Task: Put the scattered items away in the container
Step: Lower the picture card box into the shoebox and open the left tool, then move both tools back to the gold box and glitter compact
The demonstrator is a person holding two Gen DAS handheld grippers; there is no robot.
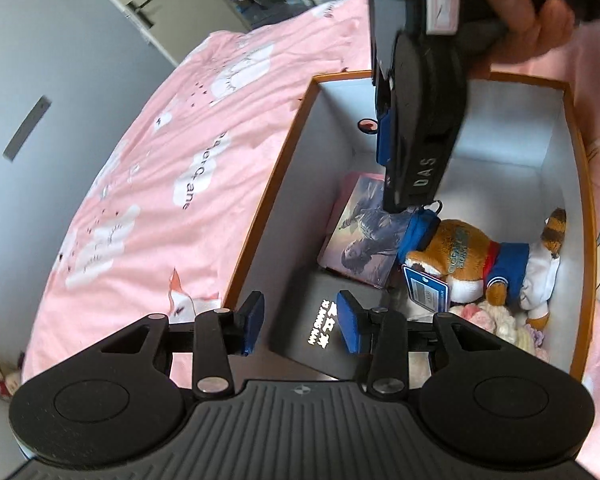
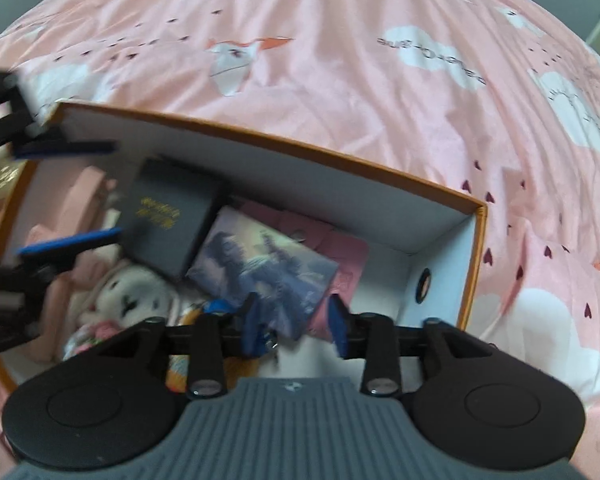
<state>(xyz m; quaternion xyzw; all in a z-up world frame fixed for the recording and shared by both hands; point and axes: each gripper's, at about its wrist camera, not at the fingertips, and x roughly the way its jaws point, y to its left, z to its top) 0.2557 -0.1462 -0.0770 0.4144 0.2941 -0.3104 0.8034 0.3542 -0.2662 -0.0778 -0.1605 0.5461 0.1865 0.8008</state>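
An orange-rimmed white box [image 1: 268,188] sits on a pink bed; it also shows in the right wrist view [image 2: 476,264]. Inside lie a picture booklet [image 1: 364,236] [image 2: 268,272], a dark grey box with gold lettering [image 1: 324,320] [image 2: 168,216], a plush fox in a blue shirt [image 1: 484,264], and a white plush [image 2: 128,296]. My left gripper [image 1: 300,322] is open and empty over the box's near corner. My right gripper [image 2: 294,324] is open and empty above the box; its body [image 1: 416,120] hangs over the fox's head.
Pink bedding with white clouds [image 1: 160,168] [image 2: 340,60] surrounds the box. Grey cabinet doors [image 1: 40,60] stand beyond the bed's far edge. The left gripper's blue pads [image 2: 68,240] reach in from the left in the right wrist view.
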